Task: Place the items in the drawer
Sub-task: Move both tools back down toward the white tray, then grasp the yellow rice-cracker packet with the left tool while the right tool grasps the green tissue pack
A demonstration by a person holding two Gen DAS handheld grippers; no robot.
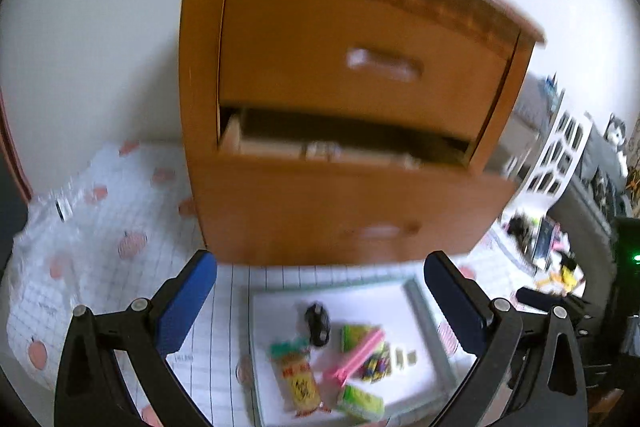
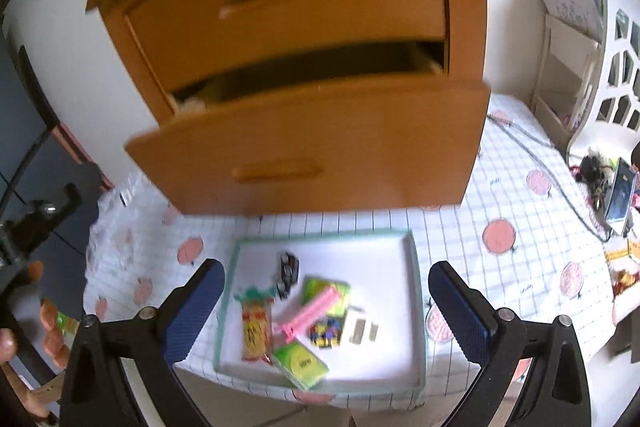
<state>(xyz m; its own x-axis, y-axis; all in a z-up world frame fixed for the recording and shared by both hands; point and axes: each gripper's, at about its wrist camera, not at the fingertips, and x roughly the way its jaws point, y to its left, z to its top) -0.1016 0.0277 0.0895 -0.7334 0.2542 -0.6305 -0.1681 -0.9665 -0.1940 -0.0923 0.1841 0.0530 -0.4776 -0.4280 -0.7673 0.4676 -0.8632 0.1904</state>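
A wooden two-drawer cabinet [image 1: 320, 27] [image 2: 304, 7] stands on the table; its lower drawer [image 1: 352, 211] [image 2: 320, 143] is pulled partly out, the upper one is closed. In front lies a white tray [image 1: 360, 299] [image 2: 380, 255] holding a yellow snack packet [image 1: 298, 379] [image 2: 256, 331], a pink clip [image 1: 354, 357] [image 2: 312, 311], green packets [image 2: 302, 363], a small black item [image 1: 318, 323] [image 2: 288, 273] and a colourful pack [image 2: 326, 333]. My left gripper [image 1: 320, 291] and my right gripper [image 2: 326, 303] both hover open above the tray, empty.
A white grid tablecloth with pink fruit prints [image 2: 520, 211] covers the table. A white shelf unit [image 2: 572, 67] and clutter with a phone [image 2: 620, 195] sit at the right. A person's hand [image 2: 48, 323] shows at the left edge. The table's front edge [image 2: 320, 403] runs just below the tray.
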